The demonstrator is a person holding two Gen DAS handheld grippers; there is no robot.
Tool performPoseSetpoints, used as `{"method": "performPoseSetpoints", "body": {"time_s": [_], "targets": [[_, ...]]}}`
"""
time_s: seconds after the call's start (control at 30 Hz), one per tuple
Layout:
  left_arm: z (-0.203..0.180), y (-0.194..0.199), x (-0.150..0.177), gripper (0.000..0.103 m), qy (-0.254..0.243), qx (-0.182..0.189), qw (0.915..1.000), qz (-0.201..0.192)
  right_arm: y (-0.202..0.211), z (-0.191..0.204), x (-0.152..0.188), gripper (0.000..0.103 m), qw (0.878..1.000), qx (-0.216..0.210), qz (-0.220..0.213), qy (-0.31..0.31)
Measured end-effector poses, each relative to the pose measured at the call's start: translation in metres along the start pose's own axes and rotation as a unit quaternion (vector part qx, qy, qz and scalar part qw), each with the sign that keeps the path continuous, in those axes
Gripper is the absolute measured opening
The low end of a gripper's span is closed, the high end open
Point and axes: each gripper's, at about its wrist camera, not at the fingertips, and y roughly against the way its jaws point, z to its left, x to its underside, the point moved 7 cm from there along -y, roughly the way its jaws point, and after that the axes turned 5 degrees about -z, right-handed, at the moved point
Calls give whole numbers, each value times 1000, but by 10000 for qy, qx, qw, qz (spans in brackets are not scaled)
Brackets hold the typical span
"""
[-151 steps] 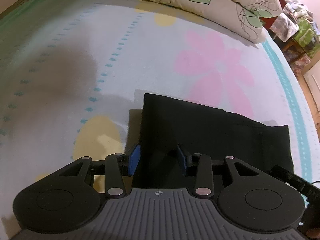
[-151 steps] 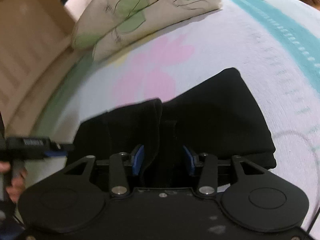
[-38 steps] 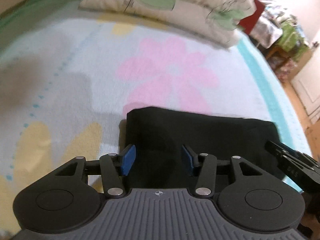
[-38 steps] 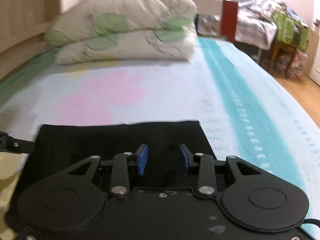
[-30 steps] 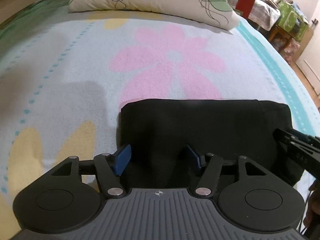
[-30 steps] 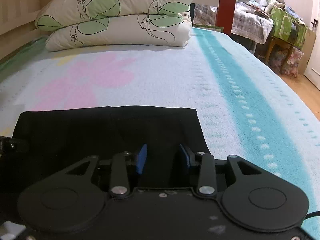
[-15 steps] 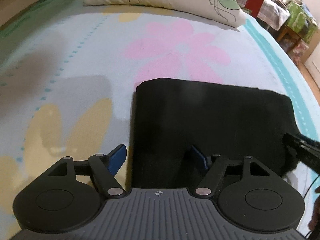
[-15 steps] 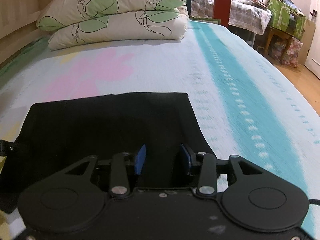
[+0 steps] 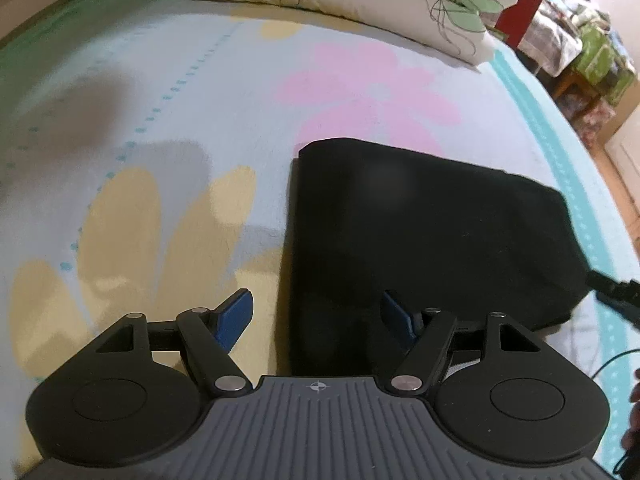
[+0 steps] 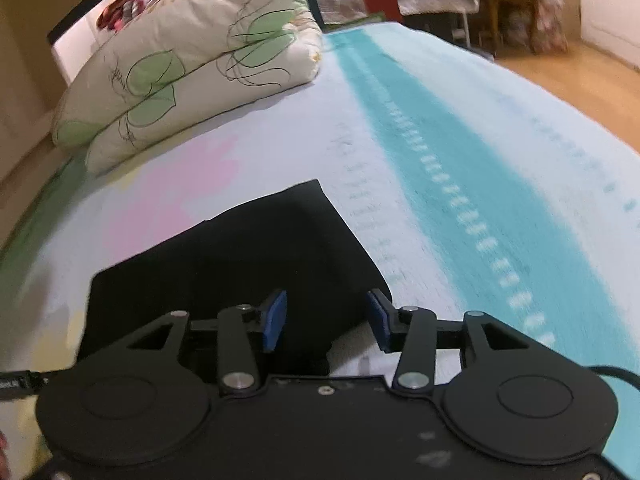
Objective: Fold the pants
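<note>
Bedding fills both views: a pale blue blanket [image 9: 224, 92] printed with a pink flower [image 9: 372, 92], yellow petals and a teal stripe [image 10: 460, 168] covers the bed, and two leaf-patterned pillows [image 10: 192, 76] are stacked at its head. Beyond the foot of the stripe side there is wooden floor and a cluttered corner with a small table and bags, too blurred to sort out.

On the blanket lie the black pants [image 9: 424, 232], now a compact, flat rectangle with square corners, just below the pink flower. Five seconds ago the right wrist view showed them lumpy and half gathered between the fingers; since then they have been laid out smooth, and both cameras have drawn back so that more of the bundle shows.

Both grippers have just been opening. The left gripper [image 9: 316, 316] stands wide apart, one blue pad over bare blanket and the other over the near edge of the cloth, gripping nothing. The right gripper [image 10: 326, 320] is about half open above the near corner of the pants, also with nothing pinched. Its view is motion-blurred.

Judging from this, the last fold has been released and the fold looks finished, or nearly so; only a final smoothing could remain.
</note>
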Motion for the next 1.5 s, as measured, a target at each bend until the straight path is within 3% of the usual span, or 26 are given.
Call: {"method": "performPoseSetpoints", "body": {"time_s": [0.17,0.27,0.33,0.5,0.7,0.8,0.9,1.03,1.1,1.17,1.23,1.43,1.5], "targets": [[4,4,1,71,166,90,9998,-101,1,-21,-1,50,9972,-104,160,-721],[12,-7,1,71,457,196,9987,123,-9,-39,1,52,9824,-421,412,-1774],[17,-11,0,71,667,253,9973,163,-16,-44,7,54,9746,-561,590,-2086],[13,-19,-5,77,531,246,9982,124,-37,-22,16,56,9766,-813,876,-1788],[12,-31,-13,86,528,280,9981,141,-53,5,14,64,9869,-980,650,-1109],[6,-39,-16,91,388,304,9986,193,-60,9,10,66,9866,-1067,565,-1102],[1,-52,-12,102,377,417,9976,398,-69,9,4,67,9835,-1256,571,-1168],[-2,-58,-15,103,293,401,9984,275,-76,7,0,67,9812,-1494,494,-1115],[0,-59,-16,103,343,407,9984,190,-76,7,1,62,9820,-1511,452,-1042],[1,-58,-15,103,439,381,9982,134,-70,8,3,41,9861,-1432,437,-723],[-2,-57,-14,103,369,312,9987,168,-62,10,3,28,9884,-1359,460,-487],[-8,-53,-10,100,179,554,9979,299,-4,28,12,24,9911,-1282,328,116],[-15,-48,-7,67,-76,603,9980,180,-2,26,19,23,9927,-1125,385,181]]}}
